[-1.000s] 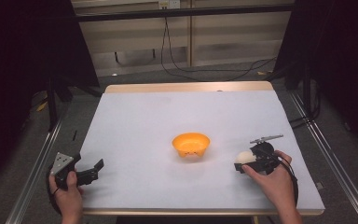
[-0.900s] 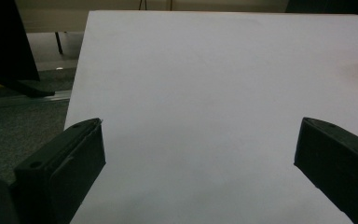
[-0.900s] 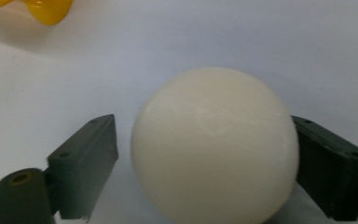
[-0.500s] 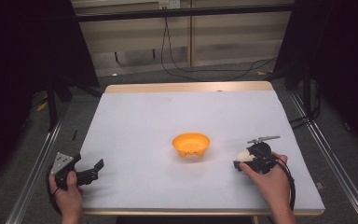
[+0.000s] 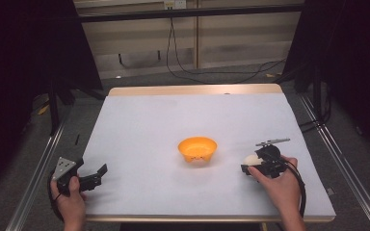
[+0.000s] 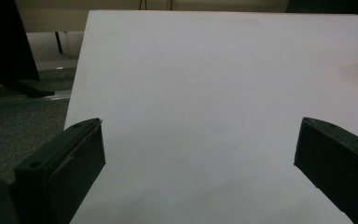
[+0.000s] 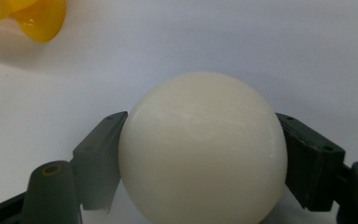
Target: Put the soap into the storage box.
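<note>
Right claw (image 7: 200, 154) clamping white ball (image 7: 203, 149) near desk's right edge; lifting straight, keeping squeeze even, carrying toward orange bowl (image 5: 197, 149) mid-desk. Left claw (image 6: 200, 154) resting open, near-left corner.

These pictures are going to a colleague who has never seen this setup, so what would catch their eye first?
First, the cream-white ball, large in the right gripper view, clamped between the jaws of the right tool near the table's right front. Next, the orange bowl at the middle of the pale table, left of the ball. The left tool rests open at the front left corner, nothing between its jaws.
</note>
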Demonstrator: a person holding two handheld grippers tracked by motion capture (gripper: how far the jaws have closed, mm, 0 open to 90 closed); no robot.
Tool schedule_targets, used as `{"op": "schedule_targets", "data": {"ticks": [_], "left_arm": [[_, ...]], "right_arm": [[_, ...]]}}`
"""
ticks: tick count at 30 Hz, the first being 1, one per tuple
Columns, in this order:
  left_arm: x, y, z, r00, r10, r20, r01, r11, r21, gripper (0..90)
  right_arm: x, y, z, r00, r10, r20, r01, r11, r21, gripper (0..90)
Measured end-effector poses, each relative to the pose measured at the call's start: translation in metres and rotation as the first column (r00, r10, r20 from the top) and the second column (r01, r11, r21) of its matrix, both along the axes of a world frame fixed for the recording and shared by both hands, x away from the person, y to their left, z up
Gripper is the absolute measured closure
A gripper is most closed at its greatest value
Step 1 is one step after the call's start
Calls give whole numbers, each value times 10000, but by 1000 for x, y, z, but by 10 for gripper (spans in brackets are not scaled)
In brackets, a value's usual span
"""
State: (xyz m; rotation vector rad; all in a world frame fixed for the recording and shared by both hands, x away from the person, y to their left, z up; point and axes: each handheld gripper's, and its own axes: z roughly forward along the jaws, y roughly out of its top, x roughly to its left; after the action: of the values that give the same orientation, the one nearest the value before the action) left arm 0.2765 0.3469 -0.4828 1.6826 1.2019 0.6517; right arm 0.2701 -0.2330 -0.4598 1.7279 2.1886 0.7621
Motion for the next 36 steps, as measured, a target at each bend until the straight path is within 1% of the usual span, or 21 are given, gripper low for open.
{"op": "schedule_targets", "data": {"ticks": [1, 6, 8, 13, 15, 18, 21, 25, 26, 30, 31, 34, 36], "left_arm": [[0, 0, 0, 10000, 16, 6, -16, 10000, -86, 16], [0, 0, 0, 10000, 6, 13, -6, 10000, -48, 16], [0, 0, 0, 10000, -28, -3, 28, 9999, -153, 16], [0, 0, 0, 10000, -32, 1, 32, 9999, -165, 16], [0, 0, 0, 10000, -36, 4, 37, 9999, -159, 16], [0, 0, 0, 10000, -30, 0, 30, 9999, -157, 16], [0, 0, 0, 10000, -29, 7, 29, 9999, -166, 16], [0, 0, 0, 10000, -39, 5, 39, 9999, -167, 16], [0, 0, 0, 10000, 3, 38, -3, 10000, -70, 15], [0, 1, 0, 10000, 5, 31, -5, 10000, -84, 15], [0, 1, 0, 10000, 7, 49, -7, 10000, -28, 15], [0, 0, 0, 10000, 5, 35, -5, 10000, -82, 15], [0, 1, 0, 10000, 2, 49, -2, 10000, -23, 15]], "right_arm": [[2, 1, 3, 10000, 74, 28, -74, 10000, 20, 236], [5, 4, 9, 9997, 231, 91, -231, 9997, 18, 236], [6, 5, 11, 9997, 204, 121, -204, 9998, 58, 236], [12, 11, 19, 9990, 405, 208, -405, 9992, -12, 236], [13, 11, 20, 9988, 458, 188, -458, 9990, 3, 236], [18, 17, 27, 9981, 551, 274, -552, 9985, 36, 236], [22, 21, 31, 9976, 618, 303, -619, 9981, 21, 235], [26, 28, 35, 9968, 746, 299, -748, 9972, 40, 236], [27, 29, 36, 9962, 807, 321, -809, 9967, 37, 235], [30, 33, 39, 9953, 908, 349, -911, 9958, 66, 236], [31, 35, 40, 9950, 920, 381, -923, 9957, 79, 236], [34, 39, 44, 9942, 987, 417, -993, 9950, 112, 236], [34, 40, 45, 9942, 1015, 367, -1018, 9948, 84, 236]]}}
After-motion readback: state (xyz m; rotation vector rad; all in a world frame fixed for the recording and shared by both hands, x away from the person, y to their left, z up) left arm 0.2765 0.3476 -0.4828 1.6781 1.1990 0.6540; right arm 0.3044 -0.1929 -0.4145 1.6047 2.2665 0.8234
